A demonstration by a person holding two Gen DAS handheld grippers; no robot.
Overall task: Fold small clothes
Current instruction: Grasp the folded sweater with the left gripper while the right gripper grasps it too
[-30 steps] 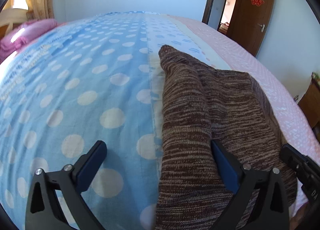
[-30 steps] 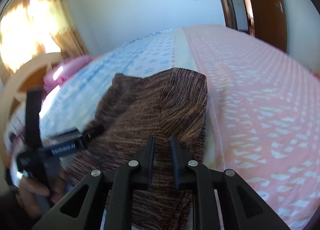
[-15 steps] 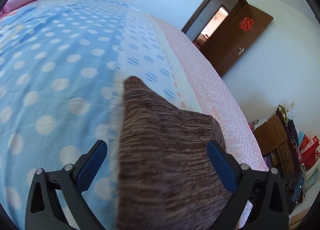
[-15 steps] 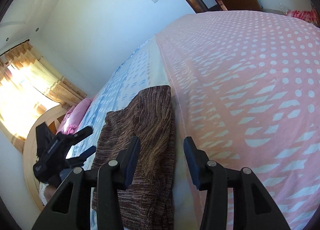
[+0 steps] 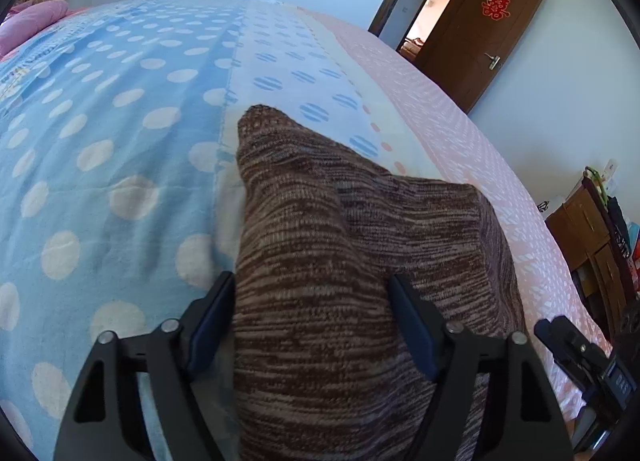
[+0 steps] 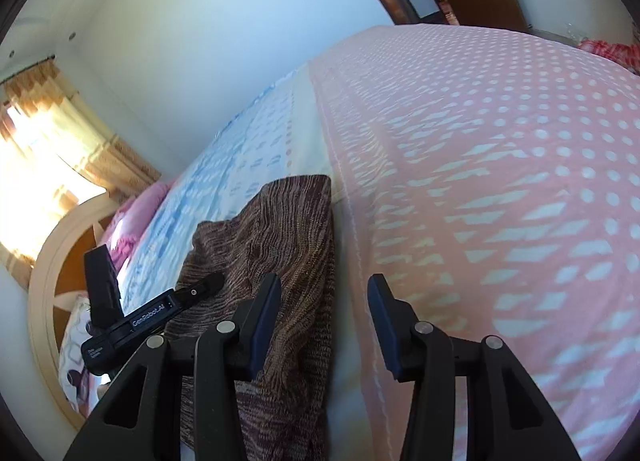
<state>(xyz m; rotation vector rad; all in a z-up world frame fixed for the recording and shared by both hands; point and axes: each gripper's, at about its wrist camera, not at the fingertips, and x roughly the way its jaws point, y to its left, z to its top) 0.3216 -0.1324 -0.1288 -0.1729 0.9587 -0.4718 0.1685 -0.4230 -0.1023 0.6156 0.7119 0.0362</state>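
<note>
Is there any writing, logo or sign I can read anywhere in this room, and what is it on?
"GenRobot.AI": white lettering on the side of the left gripper, seen from the right wrist view.
A second small white label lower on that same gripper: too small to read.
Red double-happiness character "囍": paper decoration on the brown door.
Pale digits on the right gripper, at the left wrist view's lower right: too blurred to read.

One brown knit garment (image 5: 360, 261), one bed (image 5: 100, 141), one pink pillow (image 5: 32, 21)

Pink pillow (image 5: 34, 19), brown door (image 5: 486, 35), curtain (image 6: 52, 149).
</note>
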